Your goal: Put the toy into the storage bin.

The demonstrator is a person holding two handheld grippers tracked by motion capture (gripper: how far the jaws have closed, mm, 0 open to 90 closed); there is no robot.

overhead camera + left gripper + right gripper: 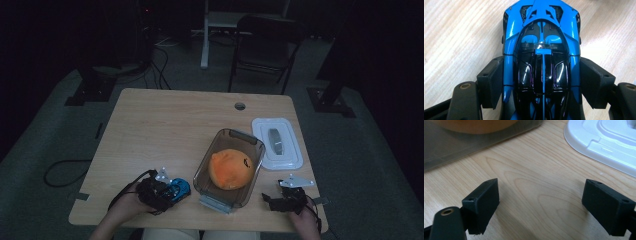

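**Blue toy car pinched at the near left, bin waiting beside it**

While you look down from the high view, your left gripper [167, 192] sits at the near left of the counter [165, 125] with the blue toy car [179, 188] at its tip, just beside the clear bin [250, 145], which holds an orange plush [230, 169]. Your right gripper [280, 200] rests near the bin's other side, close to the white lid [292, 160] lying flat on the counter. The room is dim, so contact is hard to judge from above.

Along the left gripper view, the car lies lengthwise between the fingers [492, 82], nose pointing away. Both pads meet its flanks at the cabin, so you are grasping the car, which appears to rest on the wood. The body is glossy and tapers towards the nose. If you lift fast or tilt the hand, it could slide forward out of the pads, and a light squeeze on that curved shell may let it pivot.

Through the right gripper view, the fingers [482, 200] stand released, wide apart over bare wood, with the bin wall at upper left and the lid at upper right. Swinging this hand carelessly could knock the lid or nudge the bin just as the car comes over. The plush fills much of the bin, so the car may end up perched on it rather than settling.
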